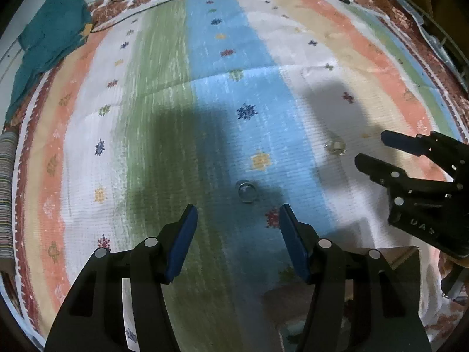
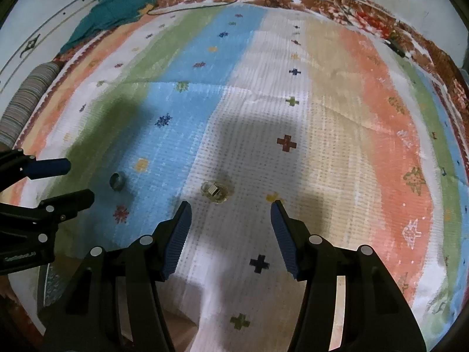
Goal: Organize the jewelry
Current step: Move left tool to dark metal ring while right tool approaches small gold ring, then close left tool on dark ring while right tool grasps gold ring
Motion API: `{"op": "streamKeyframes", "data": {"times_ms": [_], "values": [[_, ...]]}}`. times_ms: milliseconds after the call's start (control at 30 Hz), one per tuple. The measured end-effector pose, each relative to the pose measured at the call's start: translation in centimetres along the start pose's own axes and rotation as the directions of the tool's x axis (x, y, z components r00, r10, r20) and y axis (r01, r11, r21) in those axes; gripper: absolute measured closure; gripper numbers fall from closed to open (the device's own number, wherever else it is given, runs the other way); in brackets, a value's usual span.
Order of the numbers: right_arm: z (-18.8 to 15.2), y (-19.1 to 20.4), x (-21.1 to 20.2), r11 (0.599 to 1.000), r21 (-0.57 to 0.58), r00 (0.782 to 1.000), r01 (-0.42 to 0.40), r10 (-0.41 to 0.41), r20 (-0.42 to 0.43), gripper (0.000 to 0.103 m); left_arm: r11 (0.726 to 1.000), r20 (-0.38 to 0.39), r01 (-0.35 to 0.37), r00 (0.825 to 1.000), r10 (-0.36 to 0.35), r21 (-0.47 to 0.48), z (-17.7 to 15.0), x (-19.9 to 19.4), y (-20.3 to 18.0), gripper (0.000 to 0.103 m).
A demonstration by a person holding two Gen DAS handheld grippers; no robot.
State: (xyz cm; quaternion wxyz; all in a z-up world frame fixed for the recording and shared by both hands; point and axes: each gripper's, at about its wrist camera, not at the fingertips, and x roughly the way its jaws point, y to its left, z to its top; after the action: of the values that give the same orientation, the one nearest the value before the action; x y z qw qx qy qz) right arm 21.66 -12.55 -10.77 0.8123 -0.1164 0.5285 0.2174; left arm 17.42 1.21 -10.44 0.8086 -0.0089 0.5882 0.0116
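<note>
A plain silver ring (image 1: 247,191) lies on the blue stripe of the striped cloth (image 1: 152,94), just ahead of my left gripper (image 1: 238,211), which hangs open and empty above it. A second ring with a clear stone (image 2: 215,191) rests on the white stripe, just beyond my right gripper (image 2: 230,208), also open with nothing between its blue pads. The stone ring (image 1: 334,146) appears in the left wrist view too, near the right gripper (image 1: 370,148). In the right wrist view the silver ring (image 2: 117,181) lies between the left gripper's fingers (image 2: 74,180).
A teal cloth (image 1: 49,38) is bunched at the far left corner. A thin cable (image 2: 205,3) runs along the far patterned border. A striped roll (image 2: 26,102) lies at the left edge. A box corner (image 1: 395,261) pokes in near the front.
</note>
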Motion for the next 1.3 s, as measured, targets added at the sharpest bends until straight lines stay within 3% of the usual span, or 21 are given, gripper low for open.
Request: {"op": "streamKeyframes", "data": {"times_ms": [600, 767, 900, 933, 1000, 1133, 1300], "values": [[1.5, -0.3, 3.2, 1.0, 0.003, 0.999, 0.0, 0.001, -0.036, 0.047, 0.999, -0.066, -0.006, 0.998, 0.008, 0.04, 1.8, 3.8, 0.3, 0.047], [1.9, -0.6, 3.7, 1.0, 0.015, 0.999, 0.003, -0.002, -0.038, 0.058, 0.998, -0.073, -0.007, 0.997, 0.011, 0.056, 2.3, 4.6, 0.0, 0.053], [2.0, -0.5, 3.9, 1.0, 0.011, 0.999, 0.007, -0.006, -0.038, 0.062, 0.998, -0.077, -0.004, 0.997, 0.009, 0.064, 2.5, 4.8, -0.2, 0.07], [2.0, -0.4, 4.0, 1.0, 0.007, 0.999, 0.006, -0.005, -0.041, 0.068, 0.998, -0.079, -0.002, 0.997, 0.007, 0.064, 2.5, 4.8, -0.3, 0.078], [2.0, -0.4, 4.0, 1.0, 0.006, 0.999, 0.012, -0.012, -0.045, 0.077, 0.998, -0.086, 0.002, 0.996, 0.004, 0.066, 2.5, 4.9, -0.3, 0.084], [1.8, -0.3, 3.8, 1.0, 0.003, 0.998, 0.014, -0.014, -0.058, 0.087, 0.997, -0.088, 0.003, 0.996, 0.003, 0.071, 2.3, 4.8, -0.4, 0.084], [1.5, -0.2, 3.7, 1.0, -0.002, 0.998, 0.014, -0.014, -0.061, 0.089, 0.997, -0.086, -0.003, 0.996, 0.009, 0.075, 2.1, 4.7, -0.4, 0.084]]}}
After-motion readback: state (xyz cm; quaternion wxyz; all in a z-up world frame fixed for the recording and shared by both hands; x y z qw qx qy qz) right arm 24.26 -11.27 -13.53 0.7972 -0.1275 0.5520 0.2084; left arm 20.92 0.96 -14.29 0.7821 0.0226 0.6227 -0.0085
